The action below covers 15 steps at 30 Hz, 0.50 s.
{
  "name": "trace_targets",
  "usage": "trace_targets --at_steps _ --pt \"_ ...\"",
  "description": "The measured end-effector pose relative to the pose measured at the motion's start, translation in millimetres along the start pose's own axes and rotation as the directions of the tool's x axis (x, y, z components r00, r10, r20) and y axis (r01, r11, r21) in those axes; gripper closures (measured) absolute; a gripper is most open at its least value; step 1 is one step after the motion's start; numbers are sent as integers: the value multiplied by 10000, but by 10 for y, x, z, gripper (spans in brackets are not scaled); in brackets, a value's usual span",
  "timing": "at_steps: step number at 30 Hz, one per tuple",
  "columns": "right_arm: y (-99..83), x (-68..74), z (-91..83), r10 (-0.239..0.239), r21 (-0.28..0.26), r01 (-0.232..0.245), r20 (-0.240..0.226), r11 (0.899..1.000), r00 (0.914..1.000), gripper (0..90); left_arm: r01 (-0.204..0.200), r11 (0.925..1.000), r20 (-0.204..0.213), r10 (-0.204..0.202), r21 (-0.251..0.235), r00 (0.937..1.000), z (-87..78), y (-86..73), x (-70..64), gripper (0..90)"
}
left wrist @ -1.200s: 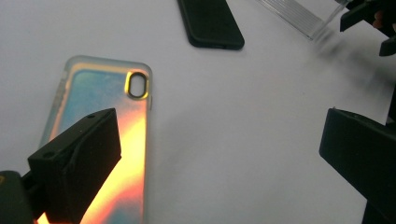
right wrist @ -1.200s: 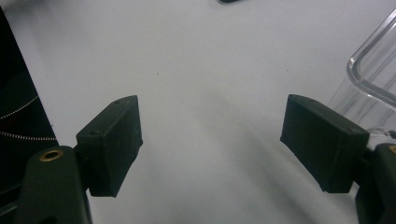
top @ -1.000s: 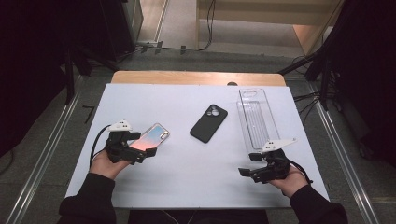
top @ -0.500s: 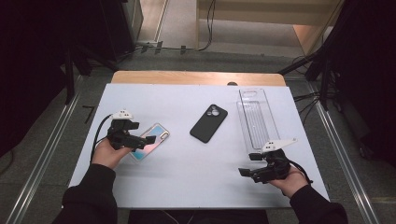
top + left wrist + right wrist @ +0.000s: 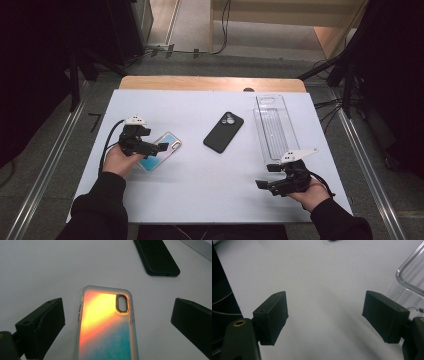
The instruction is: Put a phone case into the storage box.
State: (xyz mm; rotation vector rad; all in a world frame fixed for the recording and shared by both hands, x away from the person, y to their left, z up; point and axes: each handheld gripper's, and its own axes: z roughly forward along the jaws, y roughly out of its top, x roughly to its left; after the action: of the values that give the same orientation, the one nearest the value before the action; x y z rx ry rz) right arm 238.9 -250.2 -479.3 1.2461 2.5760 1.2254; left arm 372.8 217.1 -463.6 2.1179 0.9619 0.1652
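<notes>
Your left tool [image 5: 159, 147] sits at the left side of the bench [image 5: 200, 185], just above the iridescent phone case [image 5: 167, 148]. Its jaws are spread wide. In the left gripper view the case [image 5: 107, 322] lies flat between the two jaws with a clear gap on either side; neither jaw touches it. The case lies back side up, orange at the camera end and shading to teal toward you, with the oval camera cutout [image 5: 122, 303] at its far right corner.

The black phone case [image 5: 223, 131] lies flat near the middle of the bench, well apart from the iridescent one. In the left gripper view its near end [image 5: 157, 257] appears beyond the iridescent case, up and to the right.

Your right tool [image 5: 264, 176] rests low at the right front of the bench, jaws likewise spread and holding nothing. In the right gripper view bare bench surface [image 5: 324, 290] lies between the jaws. The clear plastic tray [image 5: 274, 127] lies lengthwise along the right side of the bench, its near end just beyond your right hand [image 5: 305, 187]; a corner of the tray [image 5: 409, 277] shows at the right of the right gripper view.
</notes>
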Motion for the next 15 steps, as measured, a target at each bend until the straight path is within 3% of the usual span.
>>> trace_targets --at_steps 15 --pt "-1 3 0 -43 13 43 5 10000 10000 185 -236 9981 -159 245 564 9996 110 -93 5 0"
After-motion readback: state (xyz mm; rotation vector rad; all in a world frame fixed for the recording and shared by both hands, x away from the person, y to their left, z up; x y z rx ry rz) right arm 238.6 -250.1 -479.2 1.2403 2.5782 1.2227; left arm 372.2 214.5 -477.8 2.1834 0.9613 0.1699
